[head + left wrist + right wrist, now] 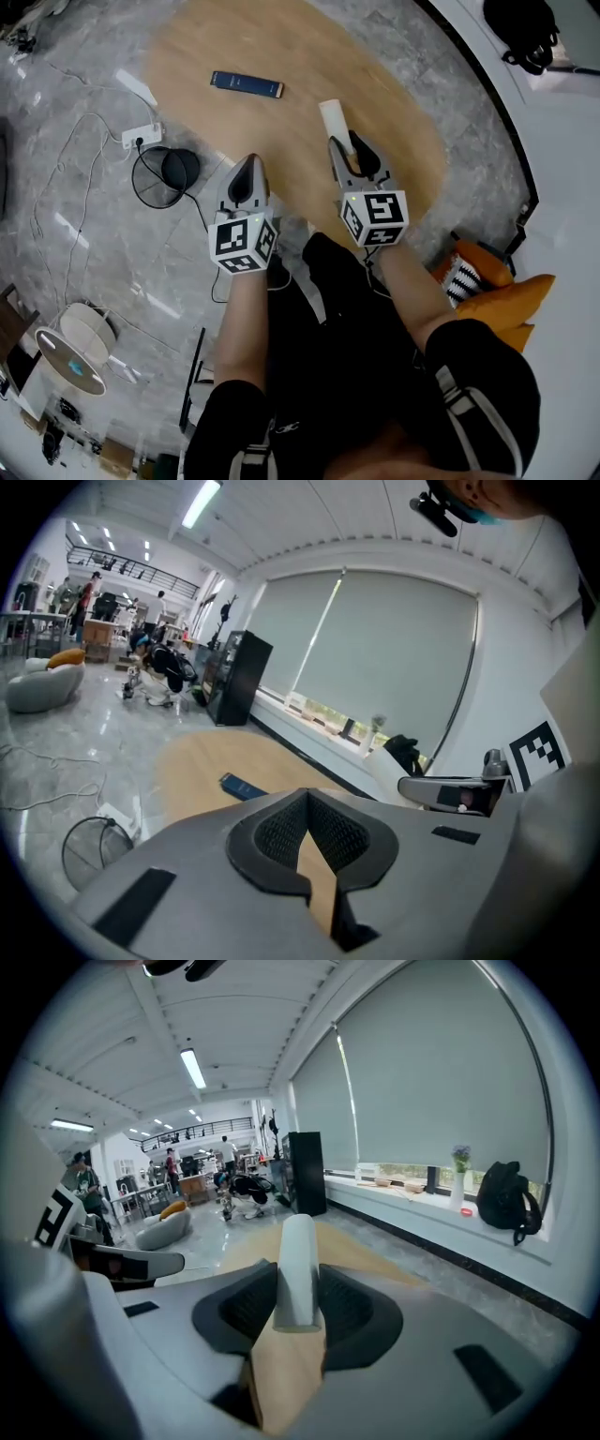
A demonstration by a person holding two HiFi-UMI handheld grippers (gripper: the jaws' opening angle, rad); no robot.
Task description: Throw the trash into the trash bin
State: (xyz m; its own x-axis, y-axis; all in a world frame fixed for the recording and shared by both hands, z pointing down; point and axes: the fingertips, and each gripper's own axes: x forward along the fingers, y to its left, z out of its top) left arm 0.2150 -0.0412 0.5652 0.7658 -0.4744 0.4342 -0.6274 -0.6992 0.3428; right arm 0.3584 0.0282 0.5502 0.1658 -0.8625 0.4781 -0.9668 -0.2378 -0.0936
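White tube of trash is clamped in the right hand-held gripper above an oval wooden surface, the left hand-held gripper is closed and empty, and the black wire bin on the left probably still awaits the drop.

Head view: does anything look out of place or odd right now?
Only a dark blue packet lies loose on the wooden surface, well apart from the wire basket; likely trash not yet binned. The white strip sits straight in the right gripper.
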